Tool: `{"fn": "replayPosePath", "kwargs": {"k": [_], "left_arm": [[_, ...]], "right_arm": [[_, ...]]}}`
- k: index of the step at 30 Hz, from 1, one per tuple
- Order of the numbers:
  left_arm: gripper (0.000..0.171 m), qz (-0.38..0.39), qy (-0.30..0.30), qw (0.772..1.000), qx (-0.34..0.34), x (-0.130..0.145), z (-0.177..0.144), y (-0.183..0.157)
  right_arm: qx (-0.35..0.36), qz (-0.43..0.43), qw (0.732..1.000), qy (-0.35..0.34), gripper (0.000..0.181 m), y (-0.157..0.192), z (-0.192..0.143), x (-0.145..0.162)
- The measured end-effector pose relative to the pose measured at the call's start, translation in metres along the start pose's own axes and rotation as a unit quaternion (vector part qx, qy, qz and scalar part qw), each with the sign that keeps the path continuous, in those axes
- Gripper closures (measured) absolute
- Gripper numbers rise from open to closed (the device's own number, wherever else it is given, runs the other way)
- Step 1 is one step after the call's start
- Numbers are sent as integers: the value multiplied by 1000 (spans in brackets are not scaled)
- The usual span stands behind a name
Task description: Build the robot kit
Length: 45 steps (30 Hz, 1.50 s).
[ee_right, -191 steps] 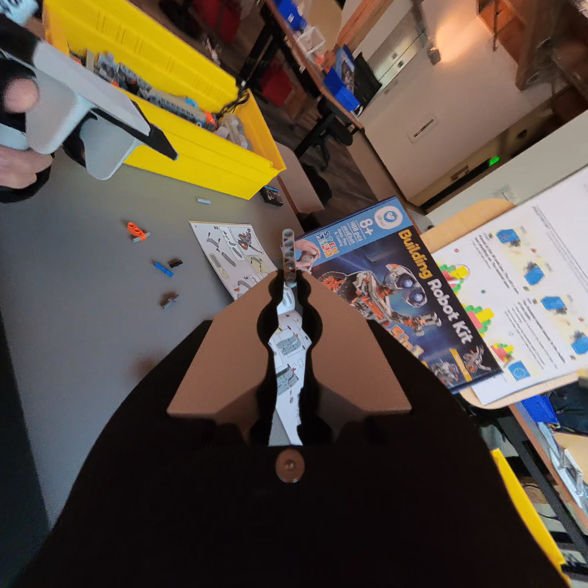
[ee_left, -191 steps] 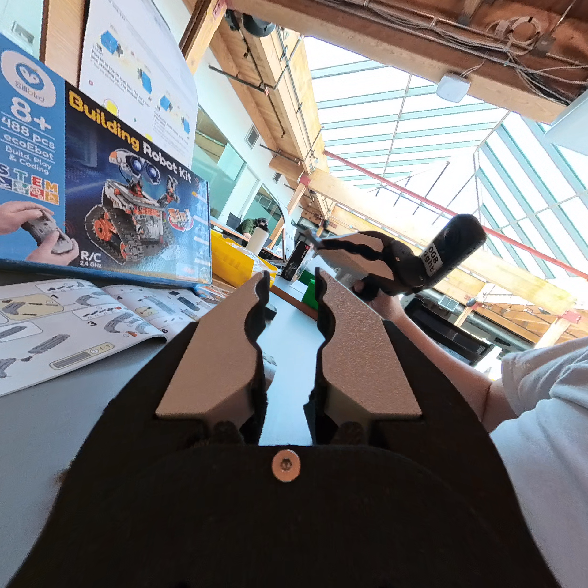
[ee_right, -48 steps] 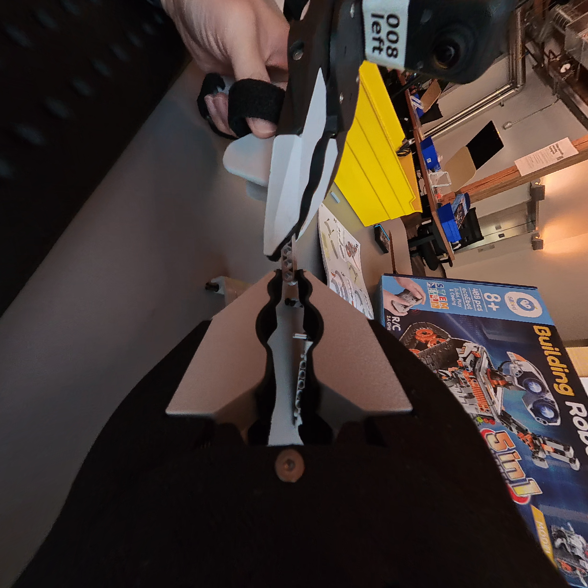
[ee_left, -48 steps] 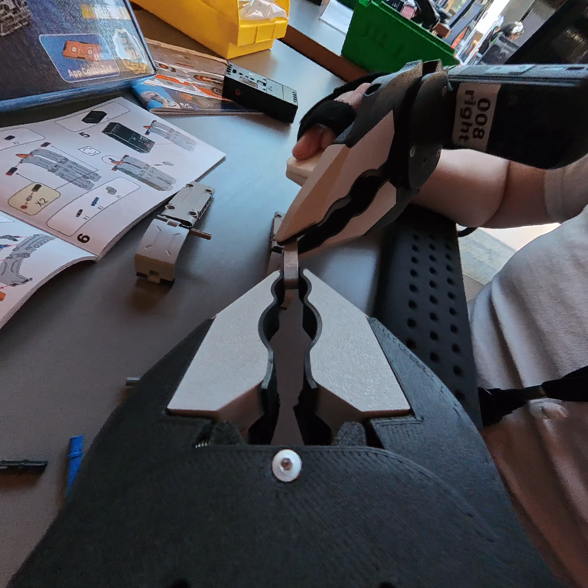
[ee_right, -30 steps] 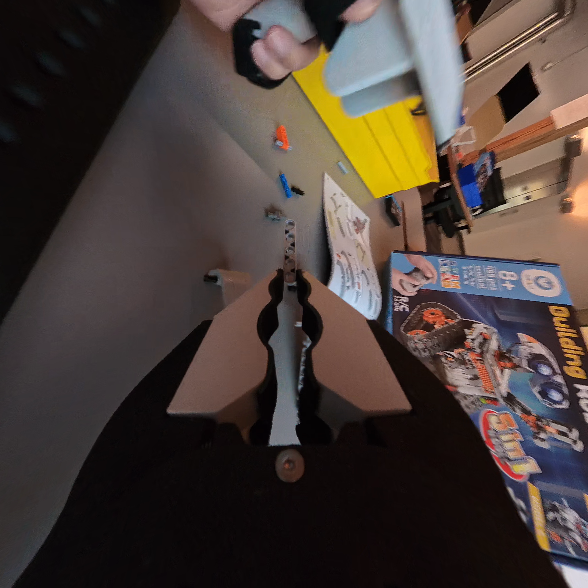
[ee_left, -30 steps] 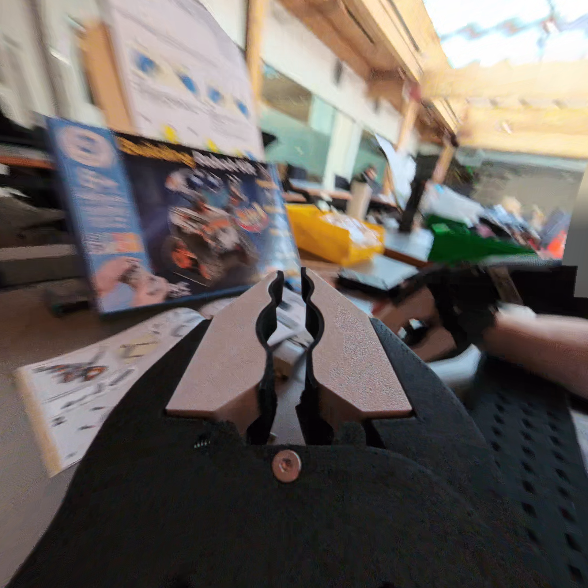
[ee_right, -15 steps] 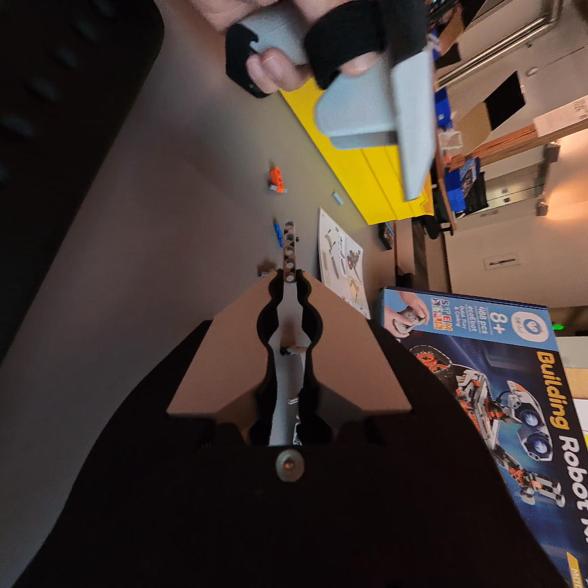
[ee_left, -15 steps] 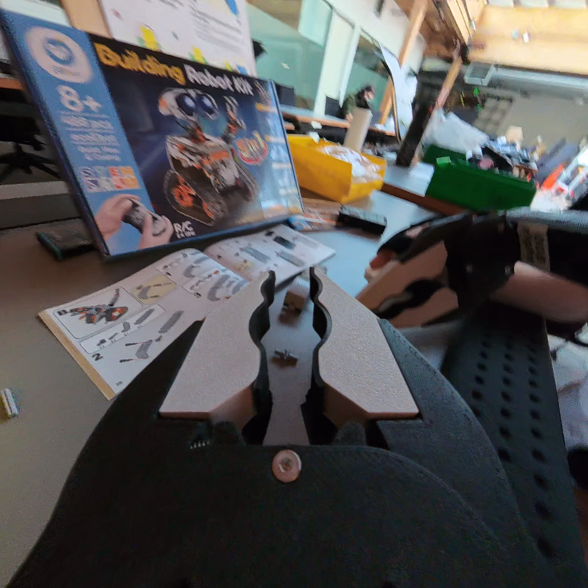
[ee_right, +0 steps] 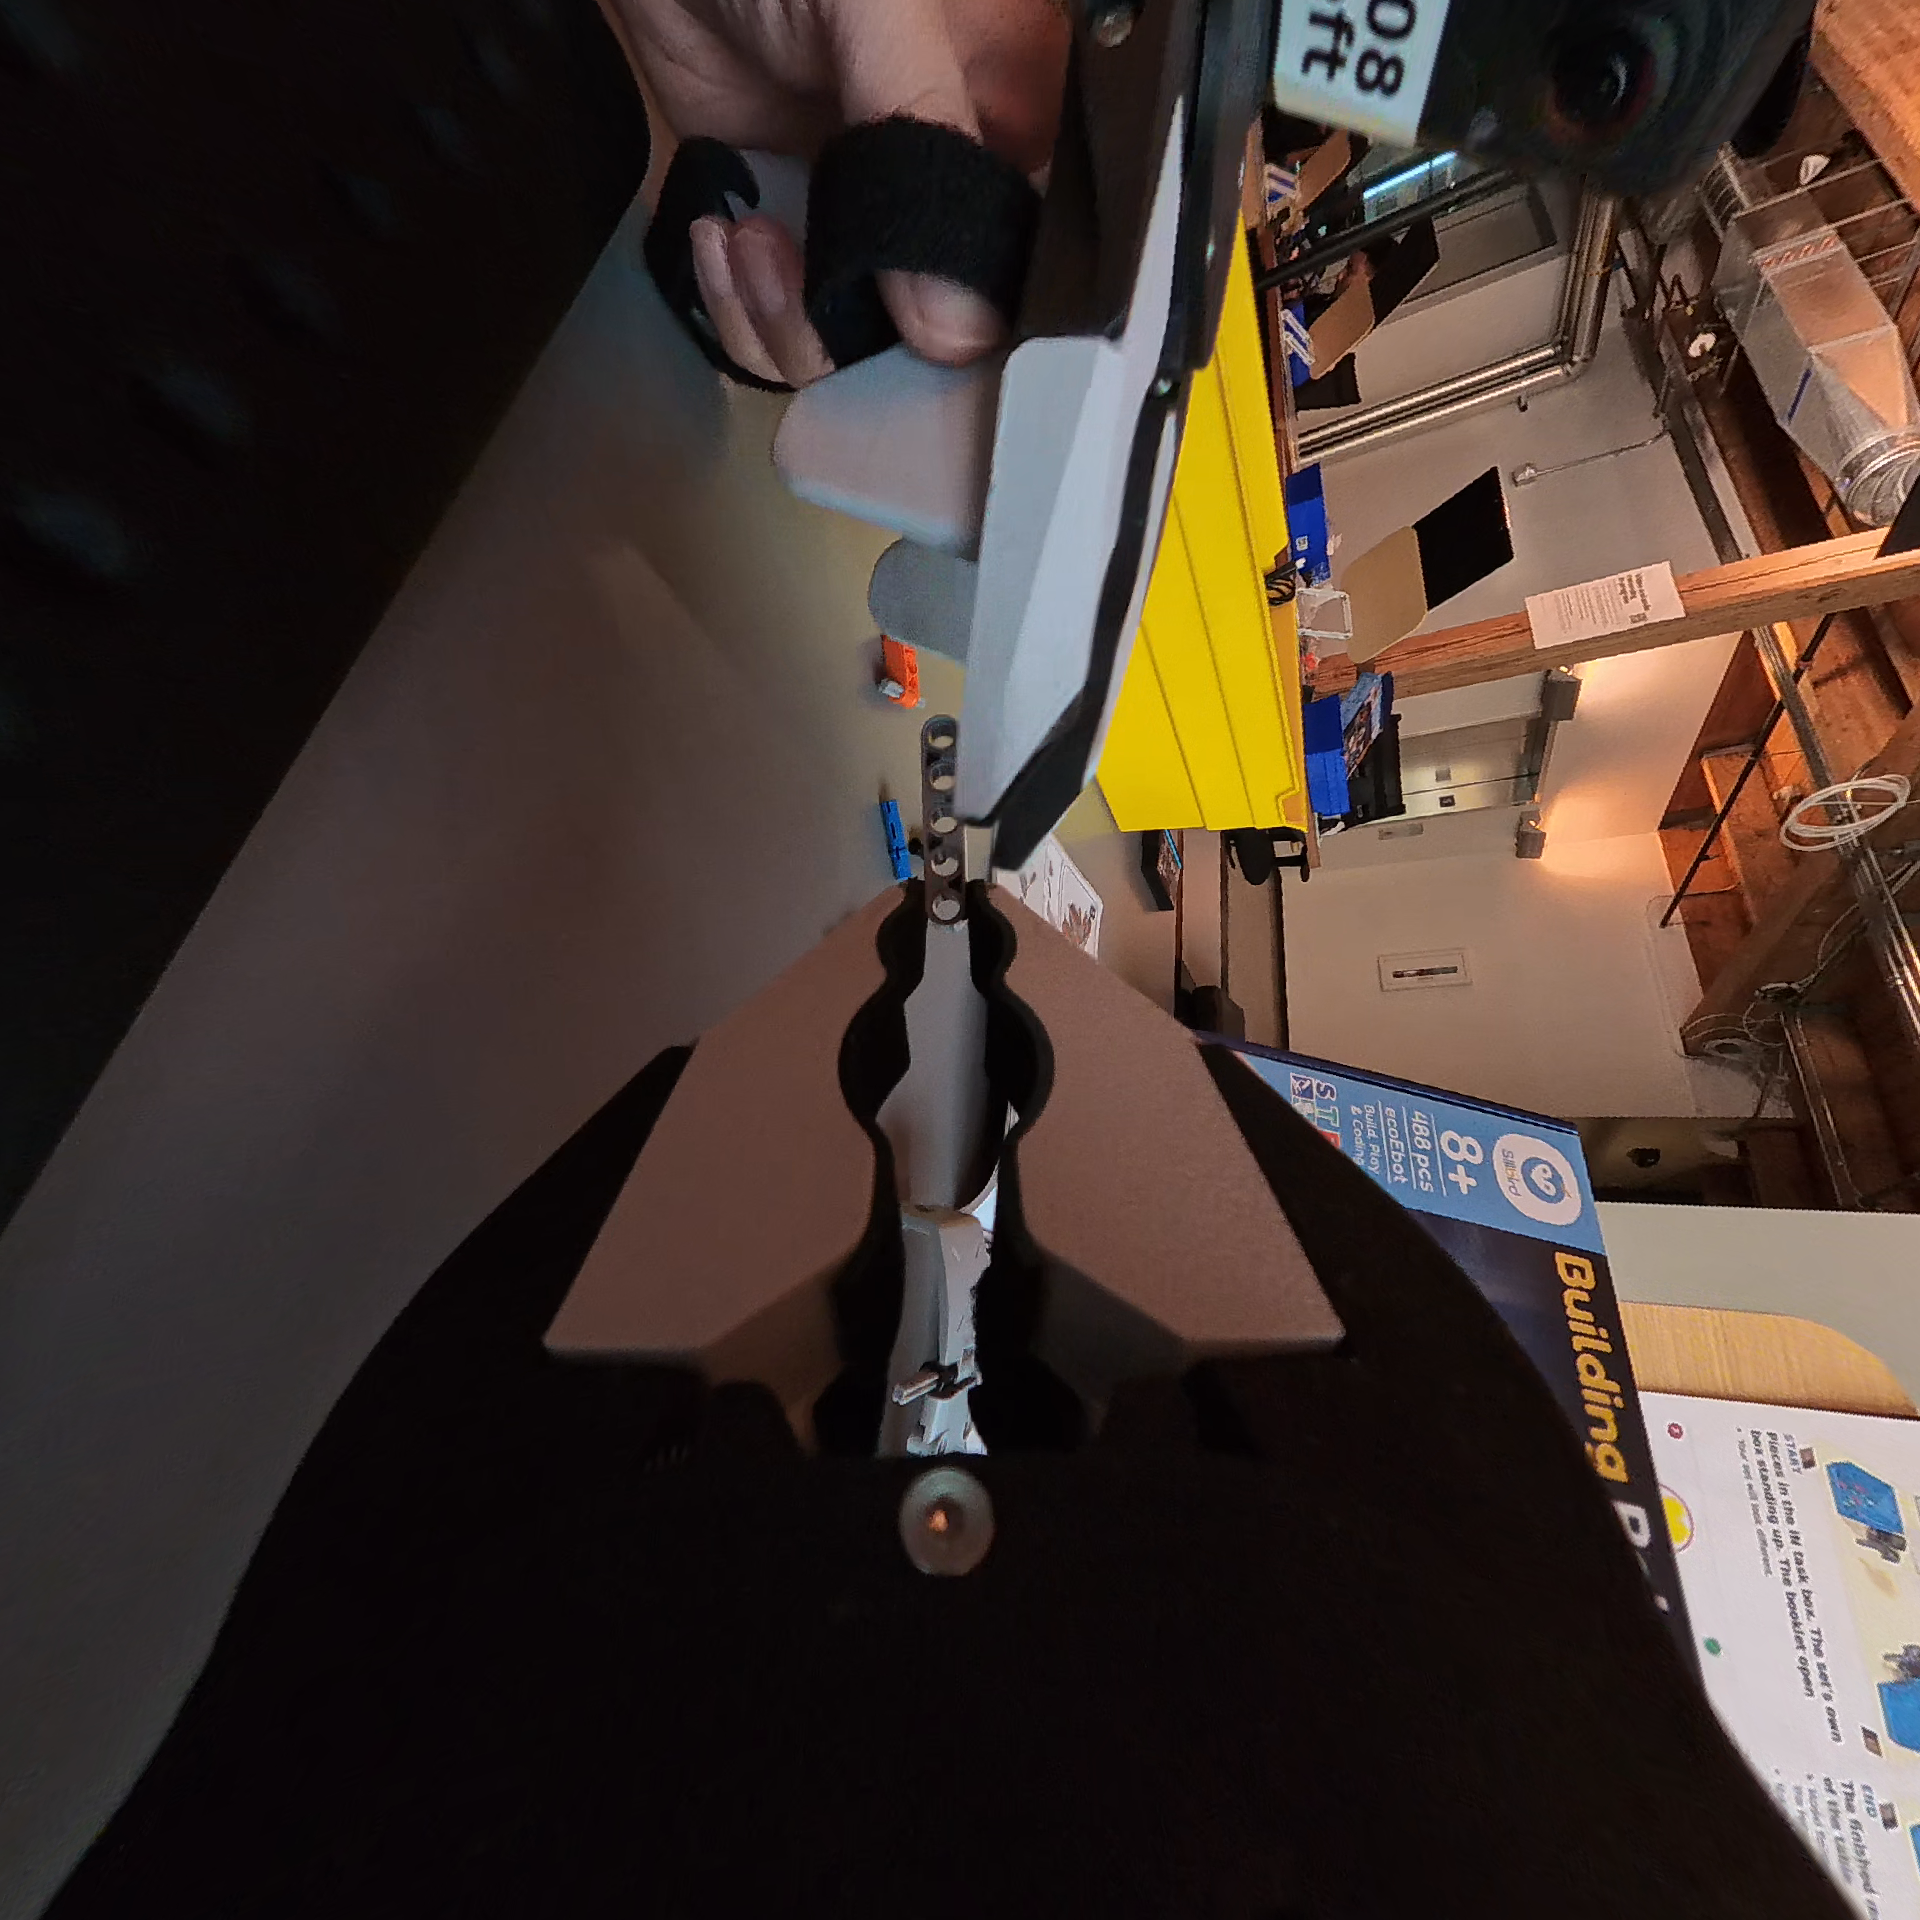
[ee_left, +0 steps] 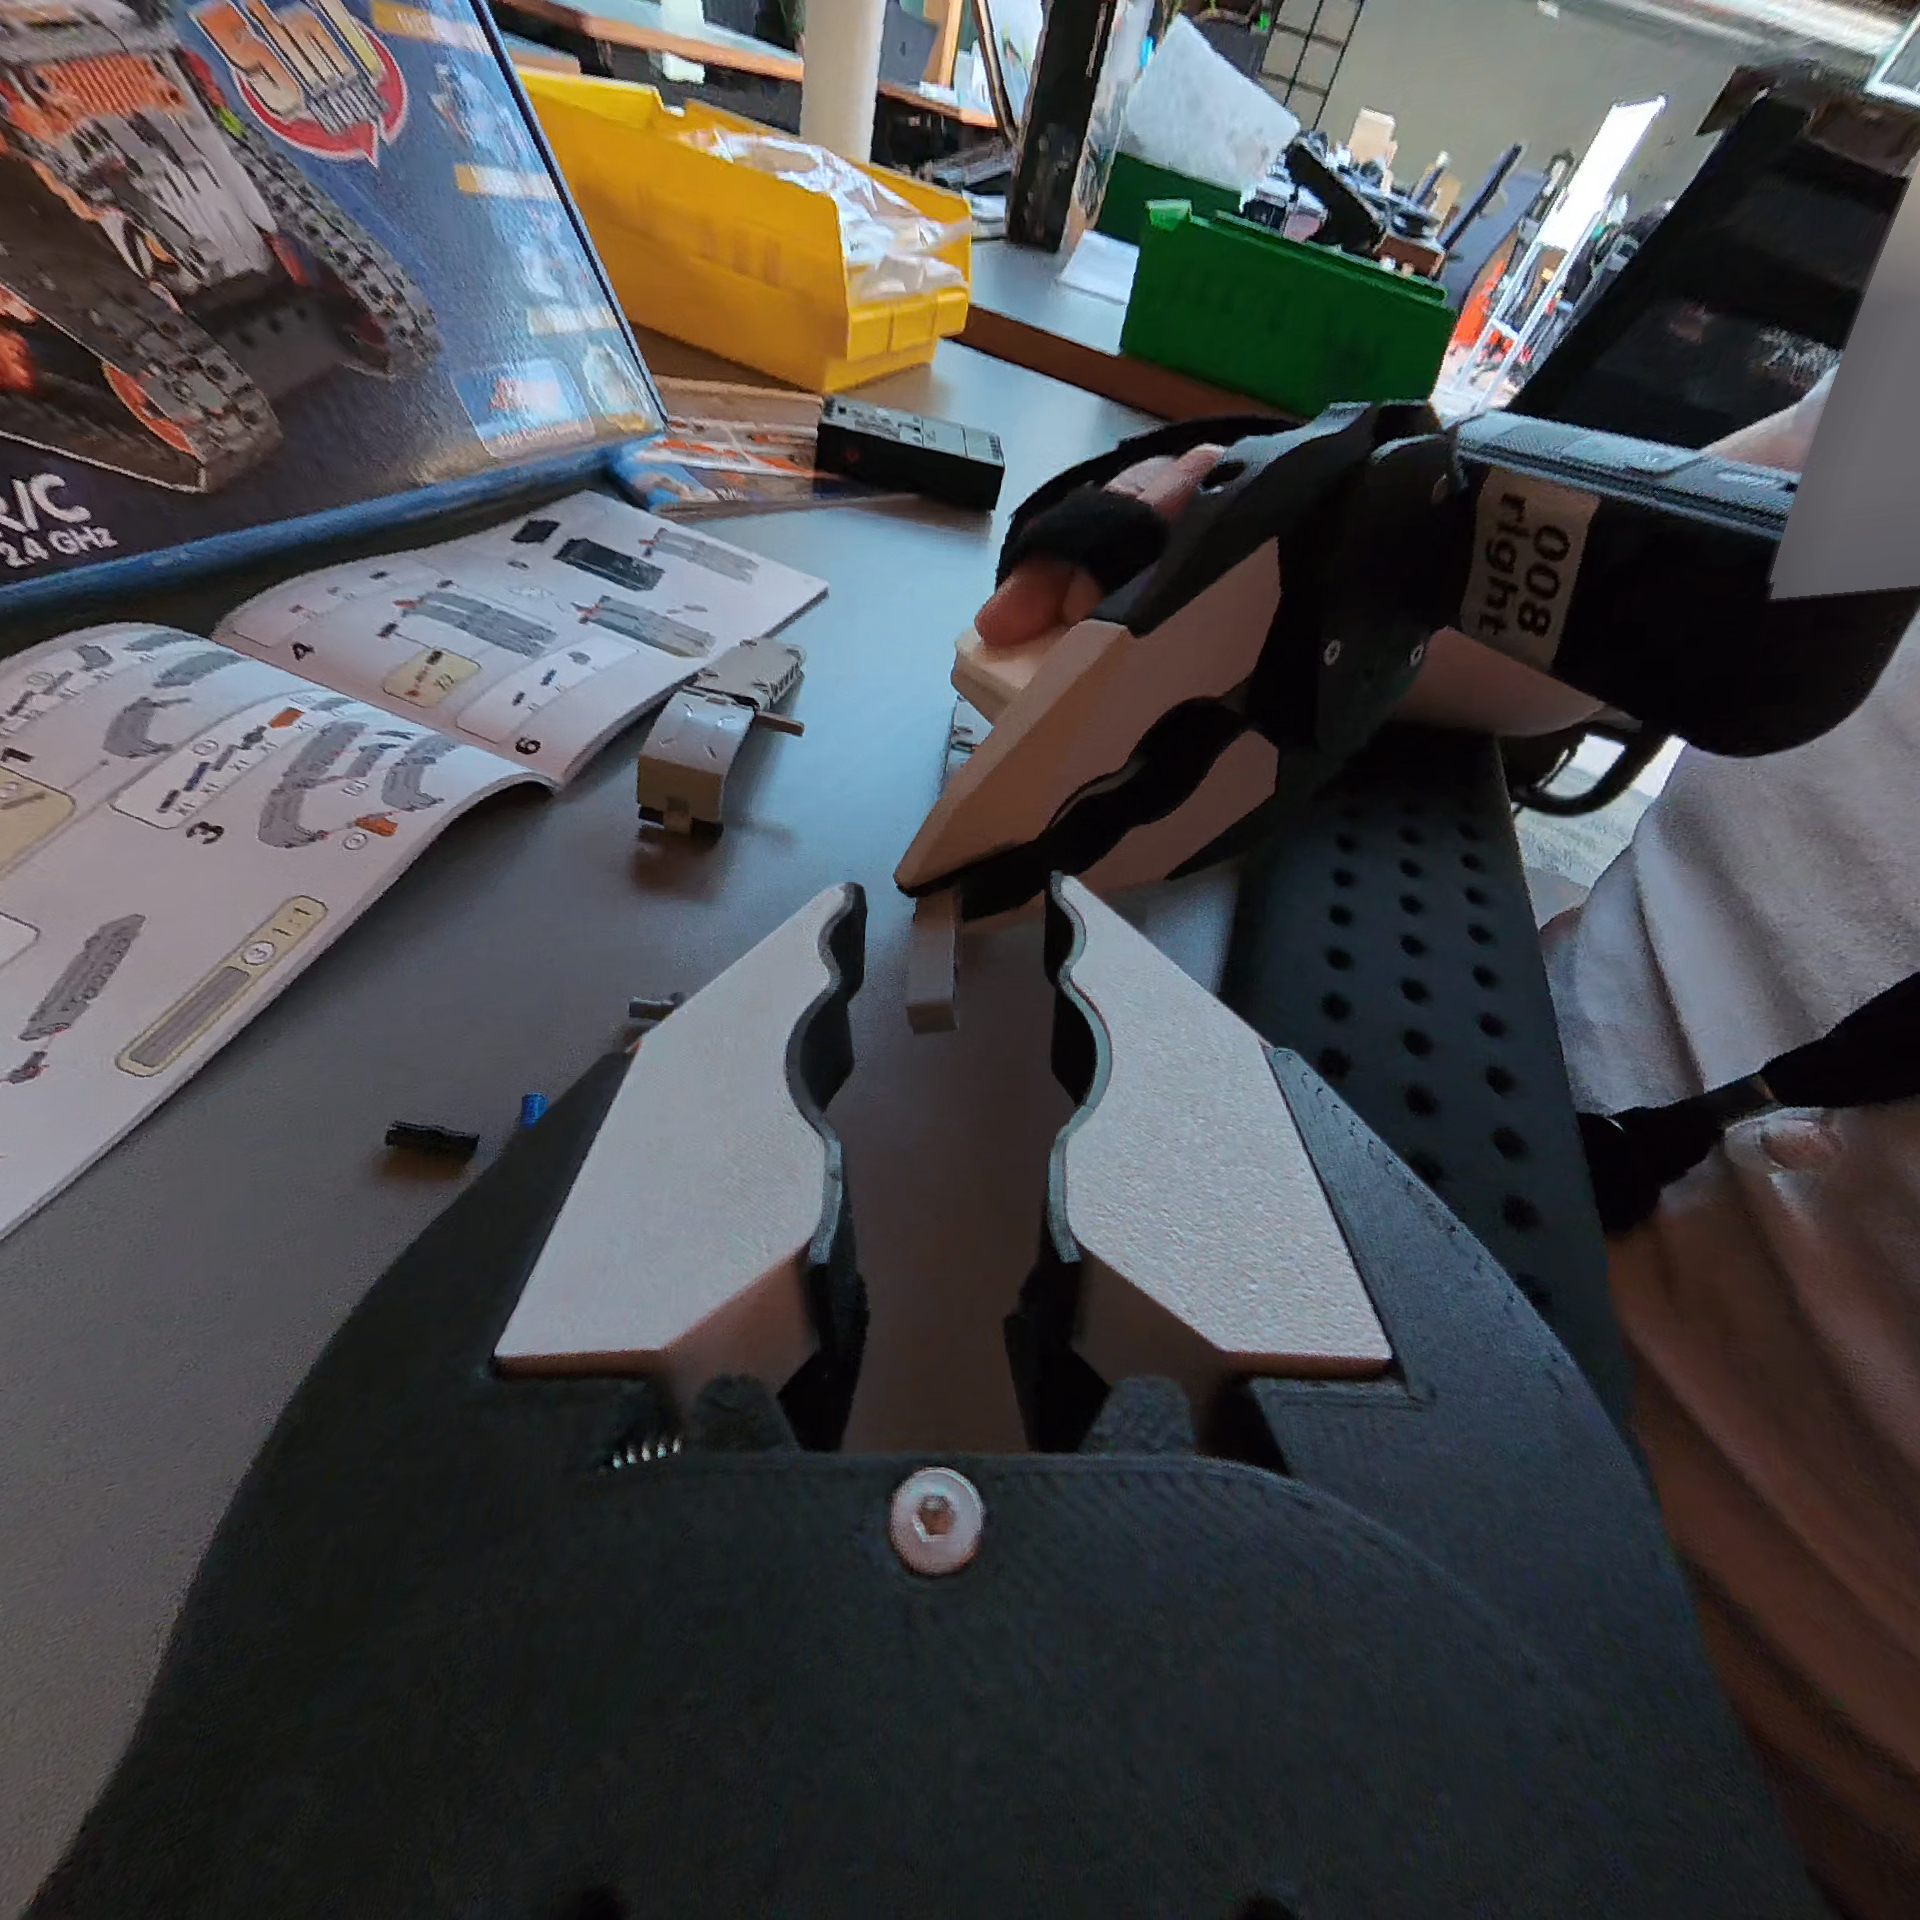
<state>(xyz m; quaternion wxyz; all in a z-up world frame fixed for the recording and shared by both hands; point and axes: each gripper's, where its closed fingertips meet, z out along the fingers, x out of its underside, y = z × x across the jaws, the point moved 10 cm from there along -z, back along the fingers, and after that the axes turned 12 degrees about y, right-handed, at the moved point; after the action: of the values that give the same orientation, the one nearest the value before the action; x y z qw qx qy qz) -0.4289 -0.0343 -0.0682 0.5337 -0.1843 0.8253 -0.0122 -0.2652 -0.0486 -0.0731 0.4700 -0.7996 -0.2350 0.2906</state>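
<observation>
My right gripper [ee_right: 945, 906] is shut on a thin grey beam with holes [ee_right: 940, 800] and holds it above the grey table. In the left wrist view the right gripper [ee_left: 920, 883] comes in from the right, and the beam's free end [ee_left: 932, 971] hangs between my fingers. My left gripper [ee_left: 956, 899] is open wide, one finger on each side of that end, not touching it. In the right wrist view the left gripper [ee_right: 982, 831] reaches down from the top to the beam.
An open instruction booklet [ee_left: 312, 748], a grey block part [ee_left: 707, 743], a black pin [ee_left: 431, 1138] and a blue pin [ee_left: 533, 1107] lie on the table. A kit box [ee_left: 260, 260], yellow bin [ee_left: 748, 229], green bin [ee_left: 1278, 312] stand behind. A black perforated mat [ee_left: 1382, 987] lies right. Both grippers' tips are close together, under 4 cm apart.
My left gripper let go of the beam, swung up and away, then came back down and opened wide around the beam's end. My right gripper kept hold of the beam throughout.
</observation>
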Motion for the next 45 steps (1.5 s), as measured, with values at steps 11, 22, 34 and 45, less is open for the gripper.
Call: {"fn": "replayPosePath", "kwargs": {"k": [11, 22, 34, 45], "left_arm": [[165, 20, 32, 999, -16, 2, 3, -1], [165, 10, 28, 1000, 7, 2, 2, 0], [165, 5, 31, 999, 7, 2, 3, 1], [165, 8, 37, 999, 3, 2, 4, 1]], "right_arm": [[4, 3, 1000, -13, 174, 0, 0, -1], [20, -2, 1000, -24, 174, 1, -3, -1], [20, 5, 1000, -22, 174, 0, -2, -1], [25, 6, 999, -25, 174, 1, -3, -1]]}}
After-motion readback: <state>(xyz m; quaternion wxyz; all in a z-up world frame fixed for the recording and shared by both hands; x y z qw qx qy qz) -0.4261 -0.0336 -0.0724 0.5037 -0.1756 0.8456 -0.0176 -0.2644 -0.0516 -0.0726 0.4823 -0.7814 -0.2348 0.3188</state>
